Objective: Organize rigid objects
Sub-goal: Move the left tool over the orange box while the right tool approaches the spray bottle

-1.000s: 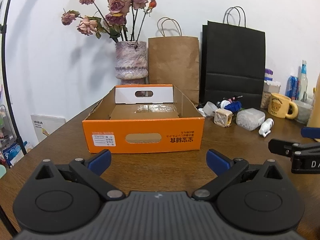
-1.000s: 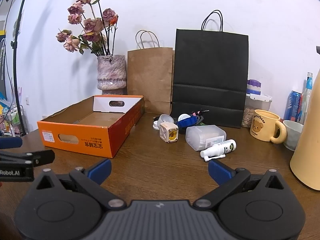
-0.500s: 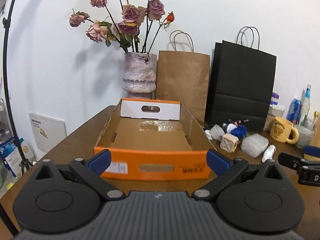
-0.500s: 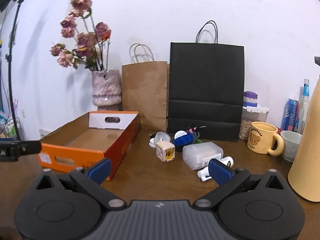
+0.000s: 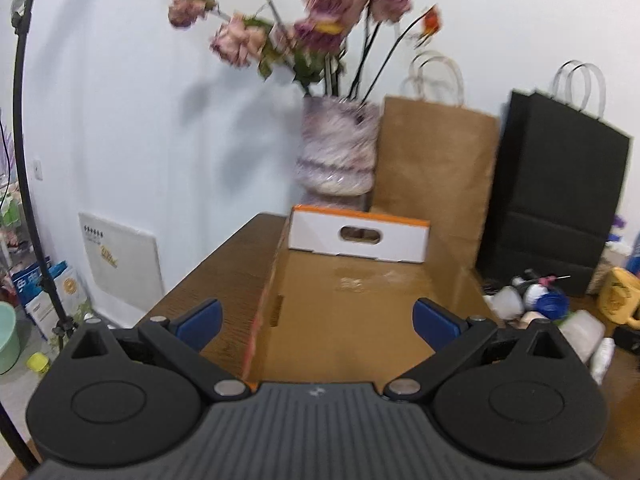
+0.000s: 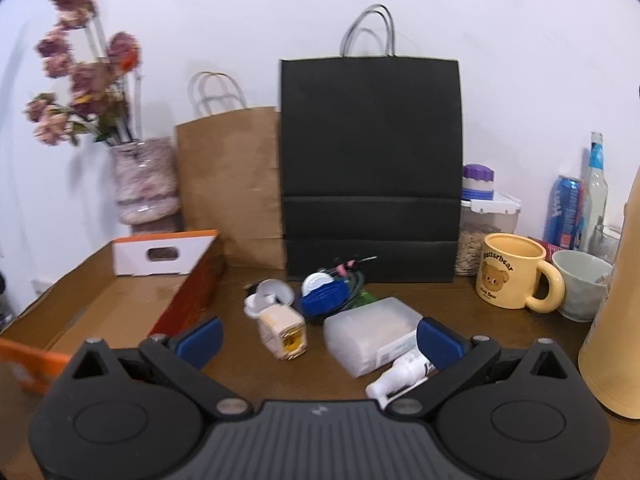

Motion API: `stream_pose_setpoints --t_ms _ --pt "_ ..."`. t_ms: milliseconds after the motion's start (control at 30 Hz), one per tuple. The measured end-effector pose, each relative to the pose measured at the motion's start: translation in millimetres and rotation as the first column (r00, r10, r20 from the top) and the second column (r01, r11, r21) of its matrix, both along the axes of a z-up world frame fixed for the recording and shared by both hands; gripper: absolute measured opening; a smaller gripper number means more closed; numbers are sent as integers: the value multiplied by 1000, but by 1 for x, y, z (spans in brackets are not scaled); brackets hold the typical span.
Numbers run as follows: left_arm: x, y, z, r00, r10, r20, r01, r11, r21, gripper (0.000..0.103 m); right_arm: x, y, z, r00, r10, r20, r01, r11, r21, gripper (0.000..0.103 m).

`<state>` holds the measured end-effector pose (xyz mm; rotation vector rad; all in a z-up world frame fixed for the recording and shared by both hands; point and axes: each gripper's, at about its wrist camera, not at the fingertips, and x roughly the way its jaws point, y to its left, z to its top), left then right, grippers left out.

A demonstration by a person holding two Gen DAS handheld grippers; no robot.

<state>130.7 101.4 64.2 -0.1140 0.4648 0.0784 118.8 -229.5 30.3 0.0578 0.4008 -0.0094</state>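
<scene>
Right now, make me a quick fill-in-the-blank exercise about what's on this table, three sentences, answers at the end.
1. The orange cardboard box holds ____ objects so far.
2. The mug with the bear on it is coloured ____.
3. The tall bag standing right behind the pile of small items is coloured ____.

Missing words: no; yellow; black.

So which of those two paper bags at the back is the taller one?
The black paper bag, standing right of the brown paper bag. Its top edge sits clearly higher against the wall, and its handles are grey rather than white.
</scene>
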Motion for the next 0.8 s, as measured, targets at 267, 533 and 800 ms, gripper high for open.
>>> stream_pose_setpoints --t_ms 267,533,800 --pt "54 27 -11 997 42 -71 -44 999 -27 103 42 -13 -14 997 -56 -58 54 998 -28 103" --pt "91 44 -22 989 46 -144 -53 998 -42 103 66 -36 -27 985 -134 -107 129 990 -53 103" --pt "130 55 -38 963 42 -268 -60 996 -61 89 80 -50 -40 973 -182 -139 171 981 -89 103"
